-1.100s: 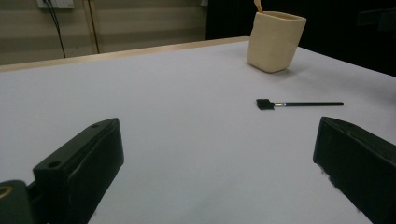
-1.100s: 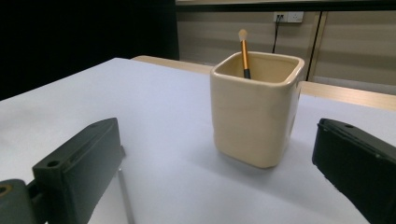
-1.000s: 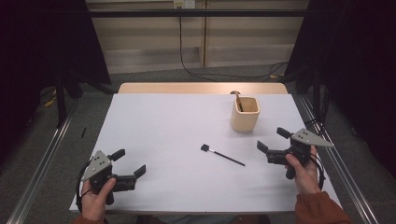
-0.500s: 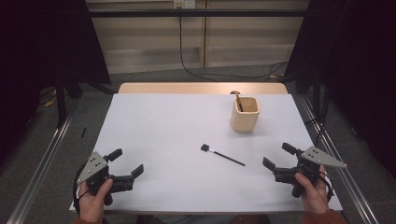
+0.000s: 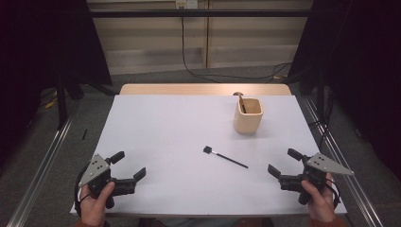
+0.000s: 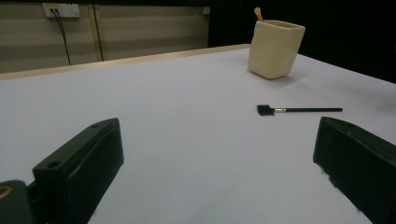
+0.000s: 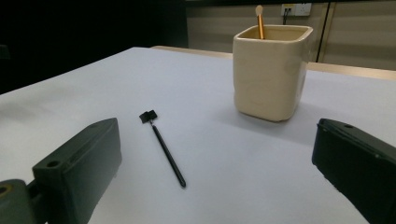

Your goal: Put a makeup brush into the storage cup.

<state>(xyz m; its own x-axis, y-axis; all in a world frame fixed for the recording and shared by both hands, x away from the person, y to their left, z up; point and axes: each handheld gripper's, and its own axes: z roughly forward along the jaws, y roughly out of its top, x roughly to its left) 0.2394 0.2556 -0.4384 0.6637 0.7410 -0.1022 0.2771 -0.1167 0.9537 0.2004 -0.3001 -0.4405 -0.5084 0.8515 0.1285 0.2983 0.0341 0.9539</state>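
Left tool: sitting at the lower left of the high view, held in one hand, jaws spread wide and gripping nothing; in the left gripper view both black jaws are rising from the bottom corners with bare surface between them.
Surface: white sheet lying across the middle of the high view, with one wooden edge showing along the top.
Brush: lying flat just below the centre of the high view, touching nothing, between the two tools; its square black head is pointing to the upper left and its thin handle is running toward the lower right.
Brush from the left tool: sitting up and well to the right, in the right half of the left gripper view, its long axis lying almost crosswise to the jaws.
Cup: standing upright above and to the right of the brush, well apart from it, with one stick leaning inside.
Right tool: sitting at the lower right of the high view, jaws released and holding nothing.
Brush from the right tool: lying ahead and left, handle end nearest, long axis running roughly along the view.
Nearer hand: judged to be the right one, since the handle tip is pointing its way.
Count: two tools, one brush, one cup, one stick.
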